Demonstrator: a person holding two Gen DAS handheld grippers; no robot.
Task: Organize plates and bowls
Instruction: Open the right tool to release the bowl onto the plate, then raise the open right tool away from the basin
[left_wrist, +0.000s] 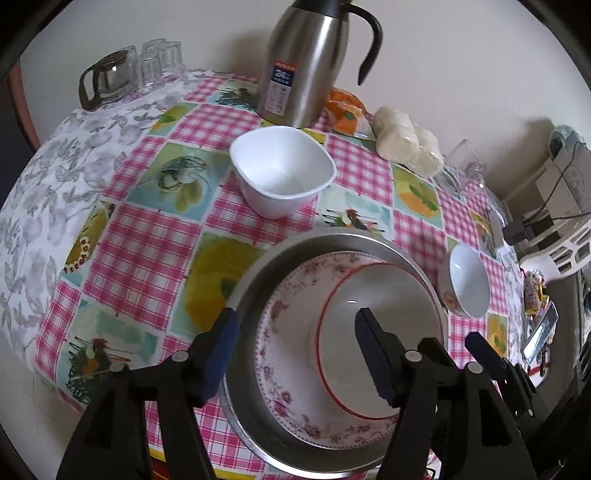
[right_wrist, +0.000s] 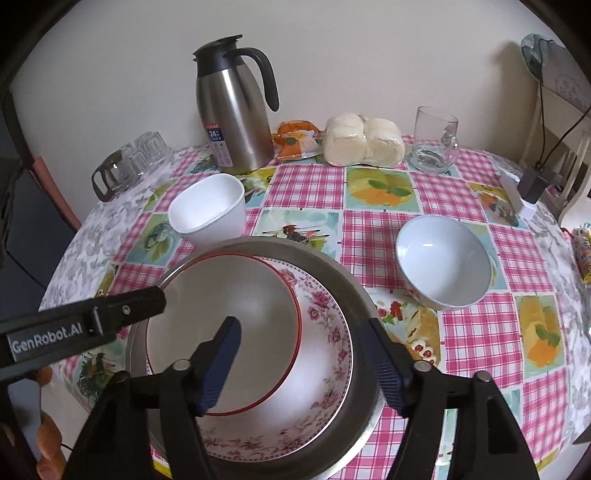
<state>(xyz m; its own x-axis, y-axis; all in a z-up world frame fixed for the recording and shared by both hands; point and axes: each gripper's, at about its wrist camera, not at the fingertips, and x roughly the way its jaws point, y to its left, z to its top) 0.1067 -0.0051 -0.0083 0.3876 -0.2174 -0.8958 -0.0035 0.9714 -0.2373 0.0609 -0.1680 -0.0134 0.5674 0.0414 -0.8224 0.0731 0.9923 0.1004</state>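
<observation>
A stack sits near the table's front edge: a steel pan (left_wrist: 258, 266) (right_wrist: 332, 269) holds a pink floral plate (left_wrist: 291, 373) (right_wrist: 332, 343), and a red-rimmed white dish (left_wrist: 354, 317) (right_wrist: 229, 295) lies in that. My left gripper (left_wrist: 297, 352) is open, one finger outside the pan's left rim and the other over the red-rimmed dish. My right gripper (right_wrist: 303, 363) is open too, straddling the stack's right side without pressing it. A white square bowl (left_wrist: 282, 170) (right_wrist: 208, 210) stands behind the stack. A round white bowl (left_wrist: 467, 280) (right_wrist: 443, 262) stands to the right.
A steel thermos jug (right_wrist: 232, 110), an orange packet (right_wrist: 295, 142), wrapped buns (right_wrist: 364, 142) and a glass mug (right_wrist: 434, 144) line the wall side. Glass cups and a small glass pot (right_wrist: 136, 158) stand at the back left. A charger and cable (right_wrist: 532, 184) lie at the right edge.
</observation>
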